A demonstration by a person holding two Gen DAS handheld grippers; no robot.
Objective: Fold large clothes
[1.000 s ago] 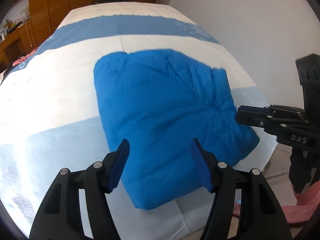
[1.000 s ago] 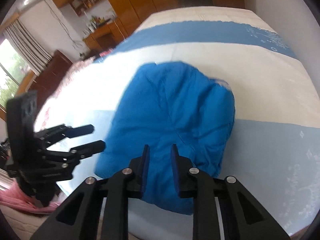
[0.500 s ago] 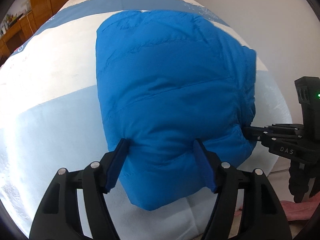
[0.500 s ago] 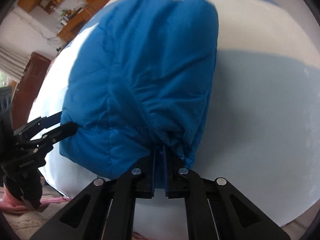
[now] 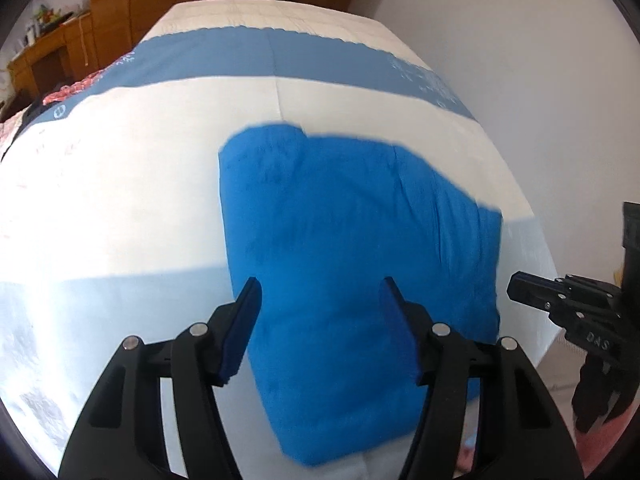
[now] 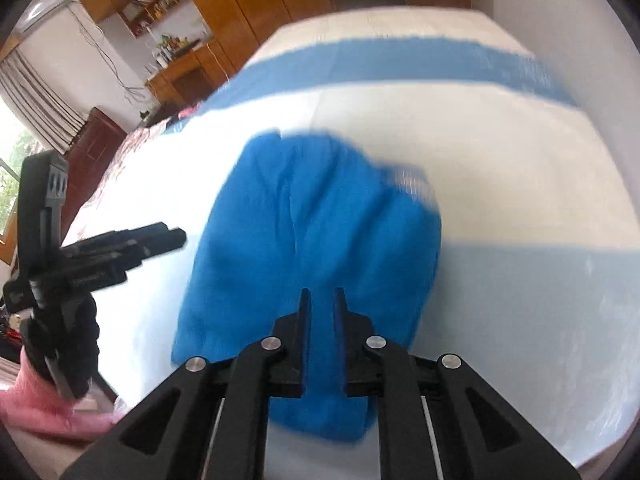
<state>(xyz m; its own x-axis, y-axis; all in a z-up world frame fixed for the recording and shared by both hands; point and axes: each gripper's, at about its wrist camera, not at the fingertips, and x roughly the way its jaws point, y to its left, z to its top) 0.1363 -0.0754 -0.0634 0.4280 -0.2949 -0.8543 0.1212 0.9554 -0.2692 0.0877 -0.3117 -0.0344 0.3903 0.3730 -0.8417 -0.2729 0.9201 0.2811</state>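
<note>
Blue padded jacket (image 5: 352,264) lies folded into a compact bundle at near edge of bed (image 5: 120,184); my left gripper (image 5: 320,320) wide, right gripper (image 6: 322,322) narrow, both empty above it; fold looks complete, next: squaring edges.

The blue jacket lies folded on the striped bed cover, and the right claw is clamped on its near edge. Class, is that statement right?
Not quite. The blue jacket does lie folded on the striped bed cover, but the right claw is not clamped on it: the right wrist view shows its fingers slightly apart, gripping nothing, above the jacket.
</note>
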